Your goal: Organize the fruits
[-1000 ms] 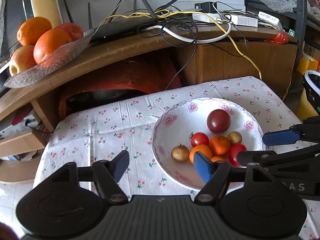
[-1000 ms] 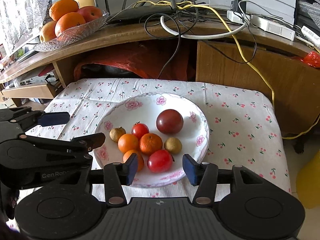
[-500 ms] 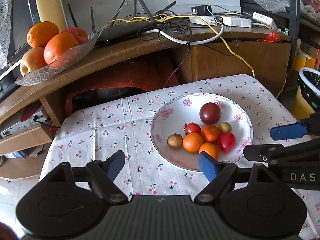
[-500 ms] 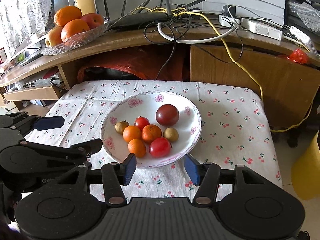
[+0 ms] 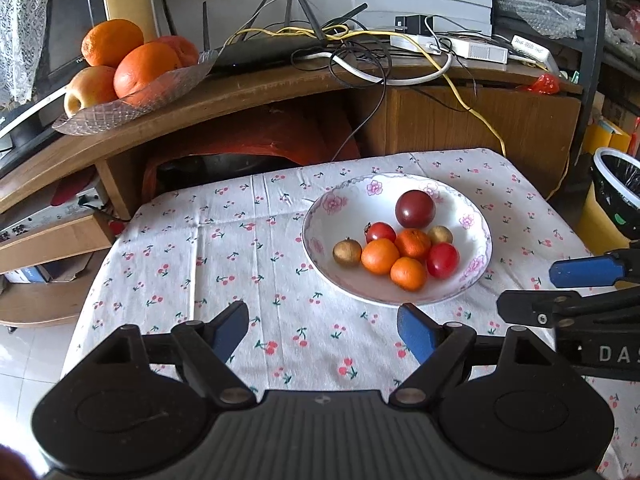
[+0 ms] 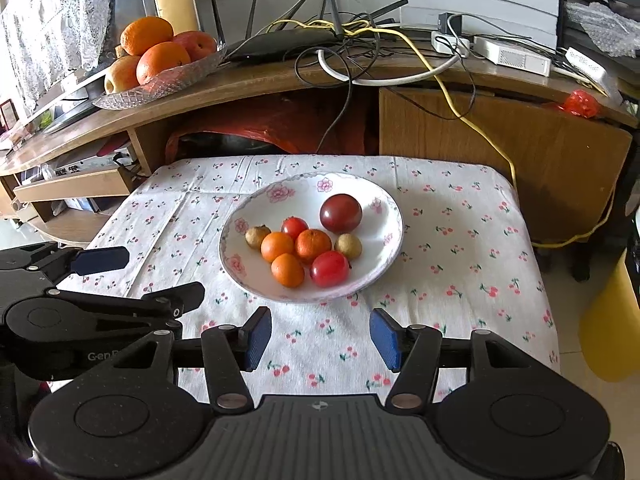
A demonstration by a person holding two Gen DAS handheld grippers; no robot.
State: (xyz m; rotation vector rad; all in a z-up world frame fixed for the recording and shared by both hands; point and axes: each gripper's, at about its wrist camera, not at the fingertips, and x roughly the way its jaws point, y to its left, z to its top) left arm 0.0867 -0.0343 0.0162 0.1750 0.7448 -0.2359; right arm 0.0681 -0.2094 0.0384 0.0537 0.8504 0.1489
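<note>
A white flowered bowl (image 5: 352,288) (image 6: 384,200) sits on the cherry-print tablecloth (image 5: 224,256). It holds a dark purple tomato (image 5: 415,209) (image 6: 341,213), two red tomatoes (image 5: 442,260) (image 6: 329,268), three small oranges (image 5: 380,256) (image 6: 277,246) and two brown longans (image 5: 347,252) (image 6: 257,236). My left gripper (image 5: 322,332) is open, nothing between its fingers, near of the bowl. My right gripper (image 6: 320,338) is open too, just short of the bowl's near rim. In each view the other gripper shows at the side, also open.
A glass dish (image 5: 136,104) (image 6: 160,88) of large oranges and apples stands on the wooden shelf at the back left. A router and tangled cables (image 5: 344,52) lie behind. A yellow bin with a black liner (image 5: 616,200) is at the right.
Both grippers have pulled back and up from the bowl, which now lies farther ahead. All the fruit stays in the bowl. The jaws stayed open.
</note>
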